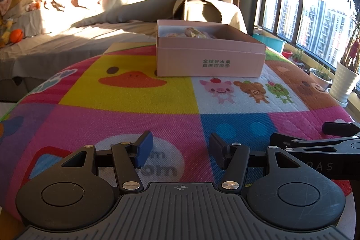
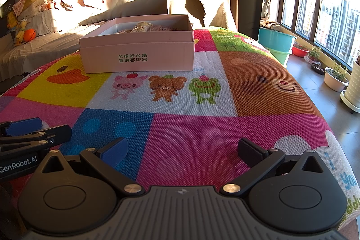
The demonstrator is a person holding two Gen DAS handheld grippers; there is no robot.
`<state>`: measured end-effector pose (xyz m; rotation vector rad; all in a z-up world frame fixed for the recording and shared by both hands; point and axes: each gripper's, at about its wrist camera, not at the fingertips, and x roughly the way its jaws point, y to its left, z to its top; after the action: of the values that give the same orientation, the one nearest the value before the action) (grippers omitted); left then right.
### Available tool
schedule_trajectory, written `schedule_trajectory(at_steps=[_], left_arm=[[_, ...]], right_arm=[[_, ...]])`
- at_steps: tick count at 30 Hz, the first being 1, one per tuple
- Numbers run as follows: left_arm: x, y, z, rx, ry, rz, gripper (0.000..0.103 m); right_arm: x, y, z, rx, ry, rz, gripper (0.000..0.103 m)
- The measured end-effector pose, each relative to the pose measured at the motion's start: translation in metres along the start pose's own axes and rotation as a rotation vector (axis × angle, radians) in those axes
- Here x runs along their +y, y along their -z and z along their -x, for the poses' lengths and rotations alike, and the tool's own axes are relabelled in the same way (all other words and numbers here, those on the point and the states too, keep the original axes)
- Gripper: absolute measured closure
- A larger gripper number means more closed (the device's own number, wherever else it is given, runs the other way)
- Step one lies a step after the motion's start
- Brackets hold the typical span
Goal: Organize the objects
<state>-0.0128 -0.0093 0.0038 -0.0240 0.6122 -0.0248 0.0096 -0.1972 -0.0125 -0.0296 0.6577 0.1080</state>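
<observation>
Pink box (image 1: 210,61) well beyond open jaws

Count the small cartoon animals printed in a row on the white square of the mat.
3, side by side just in front of the box: a pig on the left, a bear in the middle, a frog on the right. None seem hidden.

left tongs (image 1: 180,150): parted, empty | pink box (image 1: 210,60): far end of cartoon mat (image 1: 135,118)
</observation>
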Motion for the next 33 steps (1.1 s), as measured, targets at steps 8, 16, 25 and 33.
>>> schedule_trajectory(at_steps=[8,16,25,33], left_arm=[[-0.0004,0.0000,-0.0002,0.000,0.001,0.002,0.042],[0.0000,0.0002,-0.0002,0.000,0.002,0.002,0.043],[0.0005,0.0004,0.0000,-0.001,0.002,0.003,0.043],[-0.0035,0.0002,-0.0010,0.001,-0.009,-0.012,0.042]], right_arm=[[0.0000,0.0000,0.0000,0.000,0.000,0.000,0.000],[0.0001,0.0000,0.0000,0.000,0.000,0.000,0.000],[0.0000,-0.0001,-0.0001,0.000,0.000,0.000,0.000],[0.0000,-0.0001,-0.0001,0.000,0.000,0.000,0.000]])
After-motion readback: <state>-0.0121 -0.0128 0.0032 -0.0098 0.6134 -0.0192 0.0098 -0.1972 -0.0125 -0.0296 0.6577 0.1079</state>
